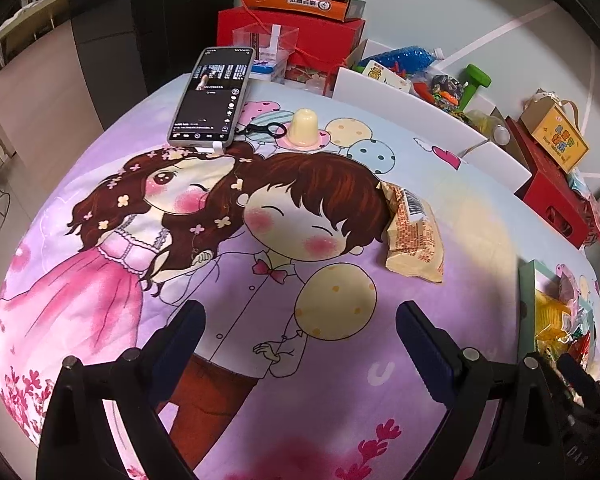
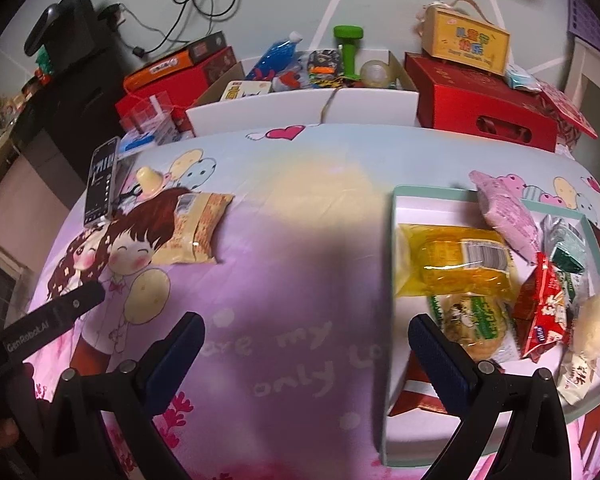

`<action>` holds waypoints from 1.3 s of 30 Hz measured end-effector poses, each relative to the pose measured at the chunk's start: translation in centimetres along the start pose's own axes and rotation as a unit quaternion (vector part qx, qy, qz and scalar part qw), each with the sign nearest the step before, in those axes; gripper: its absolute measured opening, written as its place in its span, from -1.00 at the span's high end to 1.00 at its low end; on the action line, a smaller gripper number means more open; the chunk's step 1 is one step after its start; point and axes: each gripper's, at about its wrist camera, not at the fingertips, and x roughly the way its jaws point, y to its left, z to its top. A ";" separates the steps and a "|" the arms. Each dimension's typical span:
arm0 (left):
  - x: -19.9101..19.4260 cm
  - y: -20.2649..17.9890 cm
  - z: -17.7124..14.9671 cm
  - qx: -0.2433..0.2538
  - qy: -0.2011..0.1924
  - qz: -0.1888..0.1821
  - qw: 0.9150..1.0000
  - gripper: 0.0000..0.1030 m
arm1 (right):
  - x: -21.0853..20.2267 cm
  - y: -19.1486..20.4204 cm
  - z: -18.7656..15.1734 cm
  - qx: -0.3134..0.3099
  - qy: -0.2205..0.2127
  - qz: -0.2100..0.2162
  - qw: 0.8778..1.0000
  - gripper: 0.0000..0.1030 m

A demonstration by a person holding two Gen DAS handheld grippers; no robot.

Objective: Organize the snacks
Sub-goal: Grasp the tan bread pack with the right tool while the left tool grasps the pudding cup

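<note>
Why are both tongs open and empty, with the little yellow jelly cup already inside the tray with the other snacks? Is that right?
Not quite. The jelly cup is not in the tray; it stands out on the cartoon cloth beside the phone, as the left wrist view shows. The left tongs and right tongs are indeed open and empty.

A cartoon-print tablecloth (image 1: pixel 112 280) carries a phone (image 1: pixel 212 98), jelly cup (image 1: pixel 305 128), snack packet (image 1: pixel 414 232) and tray (image 2: pixel 392 320).
</note>
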 end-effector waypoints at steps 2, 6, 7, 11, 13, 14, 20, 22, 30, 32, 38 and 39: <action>0.4 0.0 0.1 0.001 0.004 -0.004 1.000 -0.87 | 0.3 0.4 -0.1 -0.003 0.001 0.002 1.000 -1.00; 1.1 0.0 0.3 0.003 0.010 -0.005 1.000 -0.87 | 0.8 1.2 -0.2 -0.014 0.004 0.001 1.000 -1.00; 1.2 0.1 0.5 0.003 0.011 -0.005 1.000 -0.87 | 1.0 1.3 -0.2 -0.016 0.004 0.001 1.000 -1.00; 1.6 0.3 1.3 0.006 0.007 -0.005 1.000 -0.87 | 1.4 1.7 -0.1 -0.021 0.004 0.000 1.000 -1.00; 1.8 0.5 1.7 0.007 0.005 -0.004 1.000 -0.87 | 1.8 1.8 0.0 -0.021 0.008 0.002 1.000 -1.00; 1.9 0.5 1.9 0.008 0.004 -0.004 1.000 -0.87 | 2.0 1.9 0.1 -0.019 0.010 0.004 1.000 -1.00; 2.4 0.9 2.8 0.012 0.002 -0.001 1.000 -0.87 | 3.0 2.5 0.8 -0.017 0.015 0.014 1.000 -1.00; 2.5 0.9 3.0 0.014 0.002 -0.002 1.000 -0.87 | 3.4 2.8 1.4 -0.018 0.015 0.019 1.000 -1.00; 4.0 0.9 4.0 0.018 0.020 0.000 1.000 -0.87 | 4.9 3.8 3.9 -0.020 0.026 0.034 0.999 -1.00; 4.1 1.0 4.4 0.020 0.023 -0.002 1.000 -0.87 | 5.3 4.1 4.5 -0.018 0.028 0.038 0.999 -1.00; 4.8 1.4 5.9 0.037 0.030 0.006 0.999 -0.87 | 6.9 5.3 6.7 -0.020 0.036 0.053 0.998 -1.00; 5.0 1.6 6.2 0.038 0.030 0.005 0.999 -0.87 | 7.2 5.5 7.0 -0.019 0.037 0.051 0.998 -1.00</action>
